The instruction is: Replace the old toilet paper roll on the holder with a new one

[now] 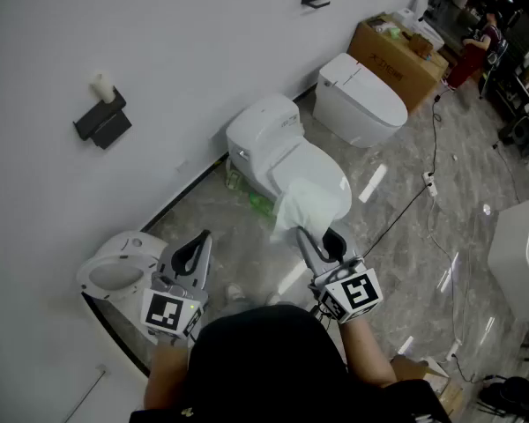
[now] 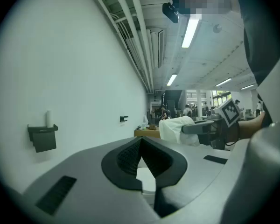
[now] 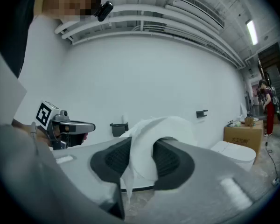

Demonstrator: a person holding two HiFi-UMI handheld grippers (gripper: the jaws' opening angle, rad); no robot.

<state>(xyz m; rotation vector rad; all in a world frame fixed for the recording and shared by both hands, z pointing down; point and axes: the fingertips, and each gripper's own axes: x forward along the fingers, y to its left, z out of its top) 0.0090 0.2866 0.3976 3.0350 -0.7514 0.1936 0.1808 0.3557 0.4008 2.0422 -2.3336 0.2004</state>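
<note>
At upper left, a thin roll (image 1: 101, 86) tops the holder (image 1: 100, 127). The right gripper (image 1: 317, 236) clamps a fuller paper roll (image 1: 304, 203), not yet mounted; the left gripper (image 1: 199, 245) is closed and empty.

My right tool (image 1: 316, 238) clamps a rumpled white toilet paper roll (image 1: 301, 203), seen against a white toilet (image 1: 264, 135). My left tool (image 1: 200, 241), jaws together, carries nothing. On the wall, the dark holder (image 1: 101, 123) bears a small pale old roll (image 1: 101, 86), upright.

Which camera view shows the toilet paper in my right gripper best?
The right gripper view: the toilet paper sits close up, clamped between the fingers of the right gripper. The head view shows it from above, rumpled; the left gripper view shows it small and side-on.
</note>
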